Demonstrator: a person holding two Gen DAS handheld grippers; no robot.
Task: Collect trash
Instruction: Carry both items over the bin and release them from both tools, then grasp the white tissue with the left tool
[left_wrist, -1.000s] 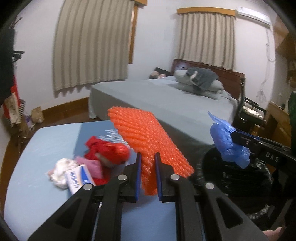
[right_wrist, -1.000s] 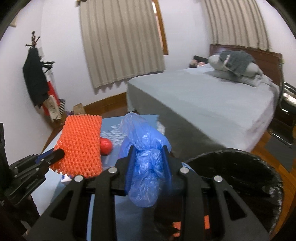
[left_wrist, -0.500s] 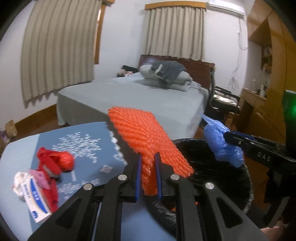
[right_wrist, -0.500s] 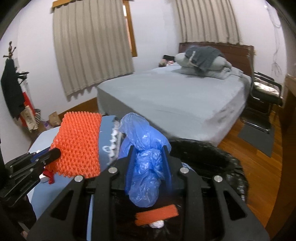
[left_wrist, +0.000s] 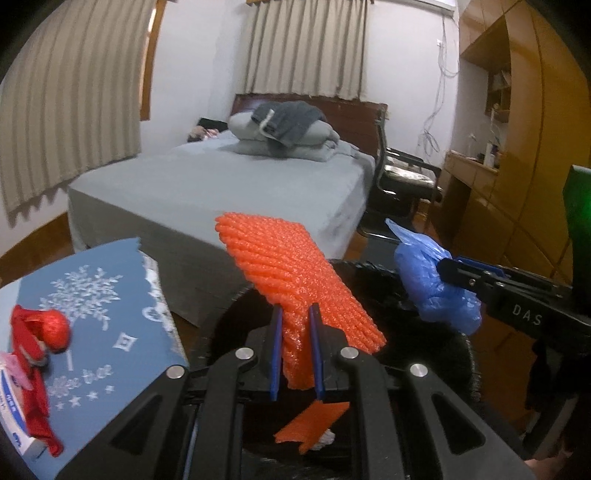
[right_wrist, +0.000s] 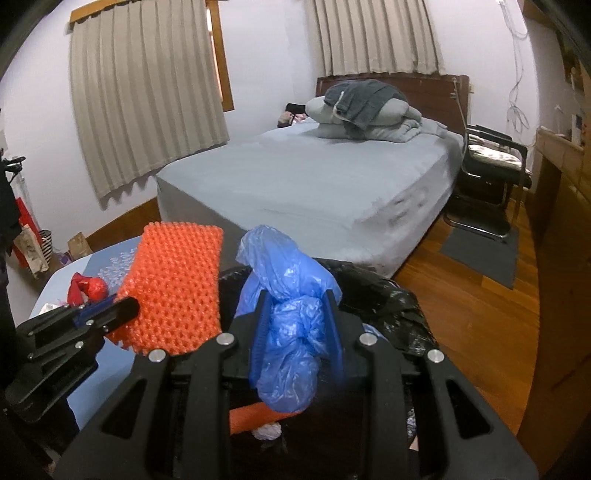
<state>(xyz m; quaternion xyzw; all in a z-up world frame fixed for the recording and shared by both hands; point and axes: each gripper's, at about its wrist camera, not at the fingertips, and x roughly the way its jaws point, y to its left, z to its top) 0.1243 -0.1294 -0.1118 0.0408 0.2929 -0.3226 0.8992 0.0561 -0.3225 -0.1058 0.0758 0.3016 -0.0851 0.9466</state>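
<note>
- Left wrist view: left claw (left_wrist: 295, 328) is pinching the orange foam net (left_wrist: 295, 273), right claw (right_wrist: 297, 321) clamping the blue bag (right_wrist: 291, 332).
- Both are hovering above the black bin (left_wrist: 388, 280); releasing only once centred should be avoiding its rim.

Two grippers are in view: the left gripper (left_wrist: 295, 328) and the right gripper (right_wrist: 295, 317). Each holds one piece of trash: one orange foam net (left_wrist: 291, 273) at left, one crumpled blue plastic bag (right_wrist: 291, 332) at right. One black-lined trash bin (left_wrist: 424, 295) sits near, below them, with two bits visible inside: one flat orange scrap (left_wrist: 314, 421) and one small white wad (left_wrist: 325, 437). On the blue table (left_wrist: 122, 332) at near left lie one red bundle (left_wrist: 40, 332) and one small white and blue box (left_wrist: 14, 417). Farther off stand one bed (right_wrist: 314, 177), one black chair (right_wrist: 491, 162), and two curtained windows, one at far left (right_wrist: 147, 92), one behind the bed (right_wrist: 373, 37).
</note>
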